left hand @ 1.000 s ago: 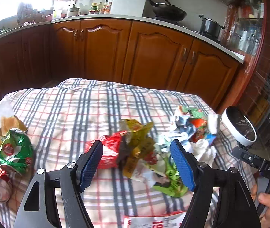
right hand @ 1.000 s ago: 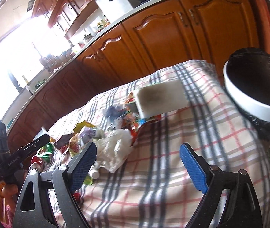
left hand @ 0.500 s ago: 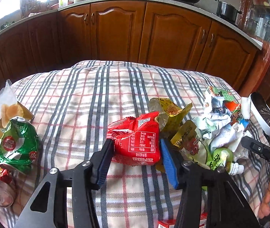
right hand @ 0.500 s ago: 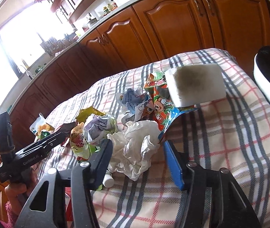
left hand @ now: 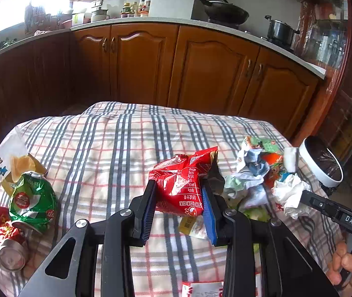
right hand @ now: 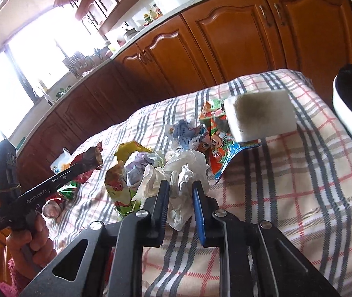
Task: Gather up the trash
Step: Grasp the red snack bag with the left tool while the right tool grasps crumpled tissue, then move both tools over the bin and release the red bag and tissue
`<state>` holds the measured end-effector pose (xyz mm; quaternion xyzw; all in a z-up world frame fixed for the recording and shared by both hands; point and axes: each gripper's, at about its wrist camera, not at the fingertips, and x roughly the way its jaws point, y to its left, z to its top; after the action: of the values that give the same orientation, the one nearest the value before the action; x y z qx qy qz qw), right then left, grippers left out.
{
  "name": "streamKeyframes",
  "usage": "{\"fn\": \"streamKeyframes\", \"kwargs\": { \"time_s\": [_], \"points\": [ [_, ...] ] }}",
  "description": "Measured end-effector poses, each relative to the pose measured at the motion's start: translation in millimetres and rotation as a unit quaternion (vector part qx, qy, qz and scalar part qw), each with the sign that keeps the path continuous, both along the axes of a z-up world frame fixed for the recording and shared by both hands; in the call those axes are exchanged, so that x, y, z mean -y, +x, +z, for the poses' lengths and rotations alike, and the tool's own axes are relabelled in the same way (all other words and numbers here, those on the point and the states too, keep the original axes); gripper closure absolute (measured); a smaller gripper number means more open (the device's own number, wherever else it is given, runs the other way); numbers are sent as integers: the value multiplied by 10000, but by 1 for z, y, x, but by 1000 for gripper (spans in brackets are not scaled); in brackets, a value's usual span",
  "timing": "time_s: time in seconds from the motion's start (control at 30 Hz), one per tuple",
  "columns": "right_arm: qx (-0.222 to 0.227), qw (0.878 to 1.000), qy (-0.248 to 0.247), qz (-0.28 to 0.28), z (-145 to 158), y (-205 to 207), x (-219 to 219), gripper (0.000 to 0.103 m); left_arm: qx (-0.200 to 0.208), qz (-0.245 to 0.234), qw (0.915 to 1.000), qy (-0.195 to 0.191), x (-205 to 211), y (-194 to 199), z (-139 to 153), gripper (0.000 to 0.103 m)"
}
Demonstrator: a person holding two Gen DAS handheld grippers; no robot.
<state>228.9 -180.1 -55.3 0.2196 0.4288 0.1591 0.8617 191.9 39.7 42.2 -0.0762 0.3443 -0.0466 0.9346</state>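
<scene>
A heap of trash lies on the checked tablecloth (left hand: 101,153). In the left wrist view my left gripper (left hand: 177,188) has a crumpled red snack wrapper (left hand: 183,183) between its blue pads. The jaws are closing and both pads press on it. In the right wrist view my right gripper (right hand: 180,188) has a crumpled white tissue (right hand: 187,168) between its pads. Those jaws are closing too and pinch the tissue. A white bin with a black liner (left hand: 320,163) stands past the table's right edge, also visible as the bin (right hand: 349,113).
A white sponge block (right hand: 260,113), a cartoon wrapper (right hand: 215,143), a yellow wrapper (right hand: 119,180) and crumpled paper (left hand: 252,163) lie in the heap. A crushed green can (left hand: 32,200), a red can (left hand: 2,235) and a paper bag (left hand: 10,158) lie far left. Wooden cabinets (left hand: 213,74) stand behind.
Both grippers moved forward into the heap and their jaws narrowed from wide apart. The left closed on the red wrapper, the right on the white tissue.
</scene>
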Motion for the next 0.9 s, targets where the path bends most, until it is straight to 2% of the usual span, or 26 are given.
{"fn": "streamKeyframes", "kwargs": {
  "time_s": [0.17, 0.37, 0.9],
  "points": [
    [203, 9997, -22, -141, 17, -10, 17, 84, 119, -328, 9991, -223, 13, -4, 8, 70],
    [358, 9977, -90, -564, 31, -23, 56, 84, 113, -773, 9964, -340, 39, -1, 11, 70],
    [378, 9854, -305, -1630, 34, -56, 158, 84, 102, -1804, 9833, -207, 134, 31, 14, 70]
  ]
}}
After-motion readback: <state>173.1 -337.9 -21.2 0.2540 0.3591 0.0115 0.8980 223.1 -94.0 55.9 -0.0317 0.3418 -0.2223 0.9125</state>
